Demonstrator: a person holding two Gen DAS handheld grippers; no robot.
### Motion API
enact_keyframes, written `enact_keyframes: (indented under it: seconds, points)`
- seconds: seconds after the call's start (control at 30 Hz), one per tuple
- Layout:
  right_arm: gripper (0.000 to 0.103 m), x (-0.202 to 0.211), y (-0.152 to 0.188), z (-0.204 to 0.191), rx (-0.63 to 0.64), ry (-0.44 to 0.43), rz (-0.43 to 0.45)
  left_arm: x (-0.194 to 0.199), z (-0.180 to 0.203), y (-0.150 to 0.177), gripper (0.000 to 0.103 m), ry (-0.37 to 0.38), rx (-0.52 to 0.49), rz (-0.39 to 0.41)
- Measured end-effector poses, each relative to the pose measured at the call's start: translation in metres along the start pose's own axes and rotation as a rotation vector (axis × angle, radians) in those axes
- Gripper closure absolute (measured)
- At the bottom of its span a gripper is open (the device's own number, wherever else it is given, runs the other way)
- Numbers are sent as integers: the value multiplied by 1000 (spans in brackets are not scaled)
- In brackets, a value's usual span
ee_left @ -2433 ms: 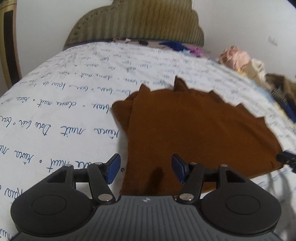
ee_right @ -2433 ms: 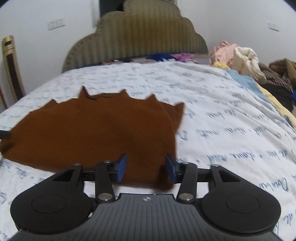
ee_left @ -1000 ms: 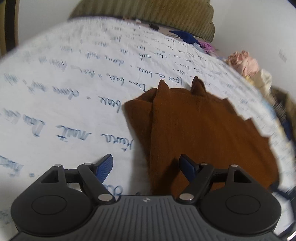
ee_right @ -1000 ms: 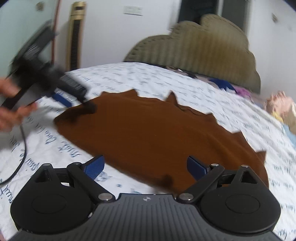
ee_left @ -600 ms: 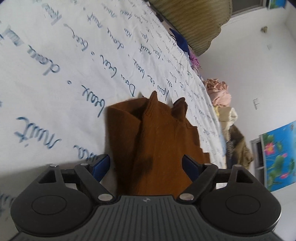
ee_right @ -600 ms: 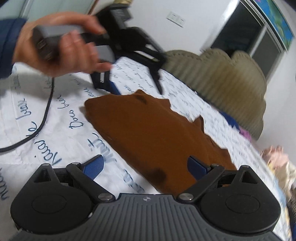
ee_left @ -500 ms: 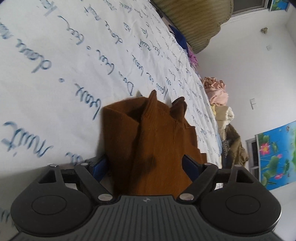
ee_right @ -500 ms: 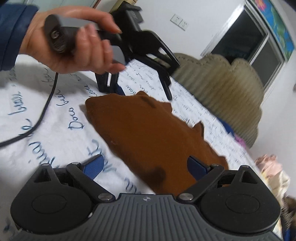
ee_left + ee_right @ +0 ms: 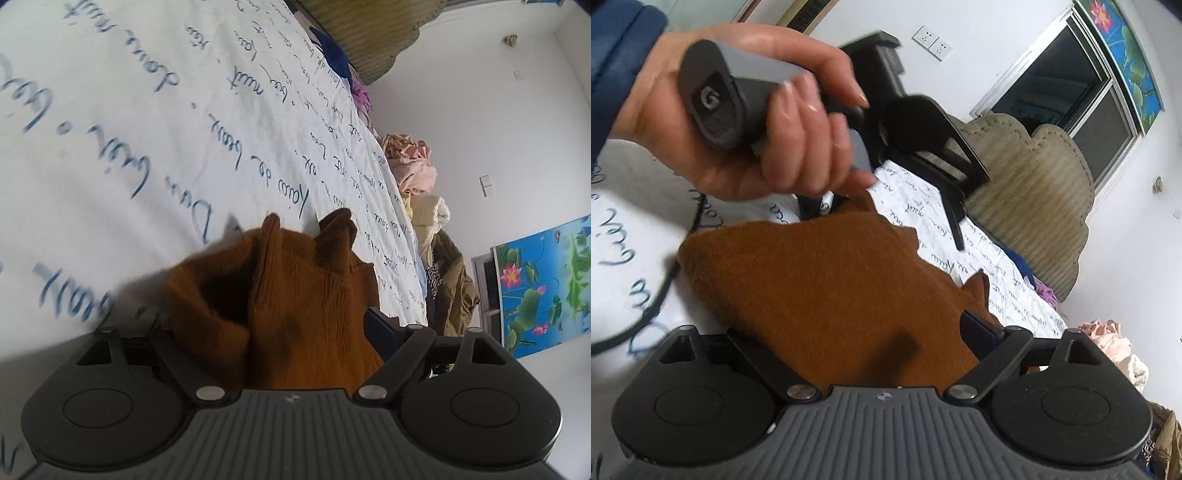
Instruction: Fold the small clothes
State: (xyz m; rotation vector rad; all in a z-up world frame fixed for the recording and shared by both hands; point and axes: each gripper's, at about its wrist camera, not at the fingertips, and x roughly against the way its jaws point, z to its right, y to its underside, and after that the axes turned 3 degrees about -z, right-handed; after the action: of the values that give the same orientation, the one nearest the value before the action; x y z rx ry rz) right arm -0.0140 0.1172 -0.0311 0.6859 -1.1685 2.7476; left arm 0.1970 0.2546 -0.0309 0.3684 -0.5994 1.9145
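The brown knit garment fills the lower centre of both wrist views, on the bed. Left claw and right claw each straddle bunched cloth; whether they pinch it I cannot tell. A shallow bite could slip, spoiling the fold.

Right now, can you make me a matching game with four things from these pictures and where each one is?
Things:
1. brown garment
2. pink clothes pile
3. lotus picture
4. black cable

Places:
A. trailing over the bed sheet below the person's hand
B. on the wall at the right of the left wrist view
C. bunched between the fingers of the left claw
D. heaped at the far edge of the bed

Pairs: 1-C, 2-D, 3-B, 4-A
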Motion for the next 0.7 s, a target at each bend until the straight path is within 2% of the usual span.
enact_keyframes:
  seconds: [0.07, 0.1, 0.17, 0.23, 0.27, 0.33, 0.4, 0.53, 0.7]
  points:
    - [37, -5, -2, -1, -4, -16, -2, -5, 4, -3, 19, -11, -17, 9]
    - [42, -7, -2, -1, -3, -30, -6, -7, 6, -4, 19, -21, -28, 14]
    - [63, -9, -3, -3, 4, -47, -3, -10, 11, -2, 32, -57, -62, 30]
    - [79, -9, -1, -4, 10, -62, -3, -15, 14, -1, 78, -132, -86, 29]
    - [85, -9, 0, -4, 8, -63, -3, -18, 14, 0, 82, -164, -82, 25]
    - [90, -8, 0, 0, -9, -75, 4, -14, 13, 3, 87, -178, -82, 39]
    - [91, -6, 1, 5, -31, -93, 15, -9, 23, 8, 88, -218, -100, 58]
    - [92, -1, 3, 17, -67, -111, 39, -3, 61, 15, 89, -311, -204, 100]
    - [93, 12, 10, 40, -122, -81, 88, 1, 110, 20, 89, -355, -258, 160]
